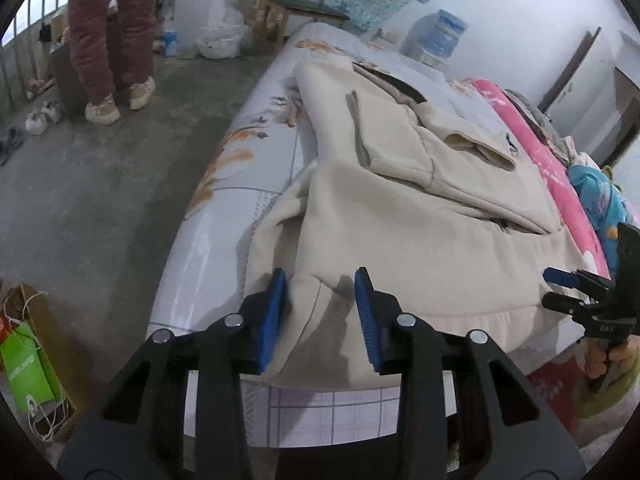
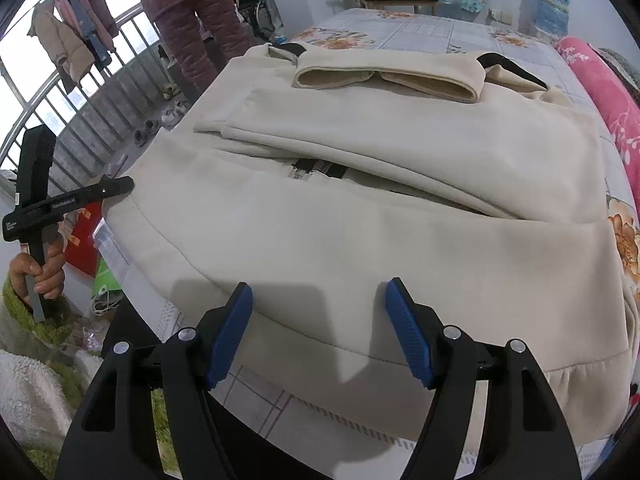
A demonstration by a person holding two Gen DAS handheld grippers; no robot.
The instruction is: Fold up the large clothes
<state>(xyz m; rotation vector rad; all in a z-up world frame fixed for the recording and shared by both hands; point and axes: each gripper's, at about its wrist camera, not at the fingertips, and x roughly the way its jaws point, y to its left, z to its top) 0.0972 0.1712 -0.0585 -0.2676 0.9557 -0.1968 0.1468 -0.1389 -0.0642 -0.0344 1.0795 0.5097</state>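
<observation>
Lying lengthwise up the bed (image 2: pixel 420 28), cream jacket (image 2: pixel 360 240) (hem nearest), left gripper (image 1: pixel 320 312) and right gripper (image 2: pixel 320 328) both agape.

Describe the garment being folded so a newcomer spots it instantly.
Find the bed with the grey floral sheet. Spread across its near end lies the cream jacket, sleeves folded over its front. It is the only plain pale piece; the blanket beside it is bright pink.

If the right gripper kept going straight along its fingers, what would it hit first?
Most likely the hem of the cream jacket on the bed: the right gripper, open and empty, points down at it. Its exact height above the fabric is unclear.
</observation>
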